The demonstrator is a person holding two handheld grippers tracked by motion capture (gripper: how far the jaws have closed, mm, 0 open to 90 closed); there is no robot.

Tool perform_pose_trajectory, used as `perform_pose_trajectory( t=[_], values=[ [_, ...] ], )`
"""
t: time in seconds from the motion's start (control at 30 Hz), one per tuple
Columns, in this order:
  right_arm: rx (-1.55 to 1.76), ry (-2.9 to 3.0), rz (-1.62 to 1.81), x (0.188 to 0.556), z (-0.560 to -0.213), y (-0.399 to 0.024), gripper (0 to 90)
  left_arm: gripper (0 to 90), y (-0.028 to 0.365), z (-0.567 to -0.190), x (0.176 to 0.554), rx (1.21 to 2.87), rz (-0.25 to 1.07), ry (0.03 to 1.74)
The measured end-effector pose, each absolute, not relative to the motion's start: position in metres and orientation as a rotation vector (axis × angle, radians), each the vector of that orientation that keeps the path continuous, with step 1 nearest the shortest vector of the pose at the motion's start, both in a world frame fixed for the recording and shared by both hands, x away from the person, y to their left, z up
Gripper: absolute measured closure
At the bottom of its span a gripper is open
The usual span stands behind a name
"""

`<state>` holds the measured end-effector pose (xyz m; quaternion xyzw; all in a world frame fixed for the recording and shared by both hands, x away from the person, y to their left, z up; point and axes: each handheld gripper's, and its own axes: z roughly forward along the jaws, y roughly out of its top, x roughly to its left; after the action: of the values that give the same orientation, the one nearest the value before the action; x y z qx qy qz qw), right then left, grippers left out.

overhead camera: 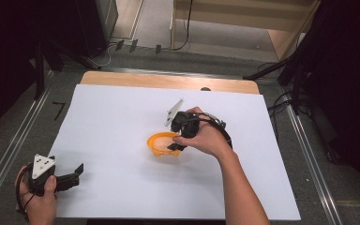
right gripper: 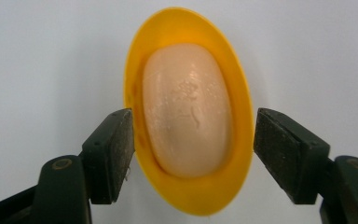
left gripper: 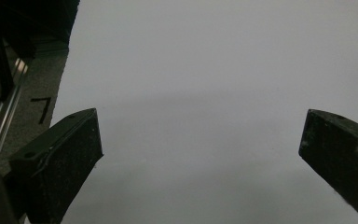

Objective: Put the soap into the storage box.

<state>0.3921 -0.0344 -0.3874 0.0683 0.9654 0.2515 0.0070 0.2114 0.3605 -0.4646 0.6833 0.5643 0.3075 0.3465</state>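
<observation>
Here the right gripper (right gripper: 193, 135) straddles the oval yellow plastic dish (right gripper: 189, 60) holding a pale soap bar (right gripper: 186, 107), jaws barely apart from its rim, while the left gripper (left gripper: 200, 144), well left of the dish, stands open.

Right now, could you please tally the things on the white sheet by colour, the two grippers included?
Orange: 1, the oval dish
Pale peach: 1, the soap-like bar lying in that dish
Black: 2, the left gripper and the right gripper, whose open jaws flank the dish
Total: 4
</observation>
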Motion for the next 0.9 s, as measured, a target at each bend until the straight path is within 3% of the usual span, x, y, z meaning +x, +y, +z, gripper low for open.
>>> perform_pose_trajectory(
  t=[0.23, 0.33, 0.43, 0.47, 0.9],
  values=[
    [0.436, 2.952, 0.859, 0.391, -0.386, -0.064, 23.2, 0.0, 0.360, -0.465, 0.212, 1.774, 0.799, 1.464],
    [0.524, 2.940, 0.911, 0.390, -0.387, -0.078, 11.6, 0.0, 0.360, -0.465, 0.211, 1.773, 0.800, 1.460],
    [0.591, 2.910, 0.915, 0.388, -0.388, -0.087, 6.7, 0.0, 0.360, -0.465, 0.211, 1.773, 0.799, 1.461],
    [0.644, 2.884, 0.917, 0.387, -0.391, -0.095, 0.0, 0.0, 0.360, -0.465, 0.211, 1.773, 0.799, 1.460],
    [0.885, 2.759, 1.000, 0.374, -0.404, -0.147, 0.0, 0.0, 0.360, -0.465, 0.211, 1.773, 0.799, 1.459]
  ],
)
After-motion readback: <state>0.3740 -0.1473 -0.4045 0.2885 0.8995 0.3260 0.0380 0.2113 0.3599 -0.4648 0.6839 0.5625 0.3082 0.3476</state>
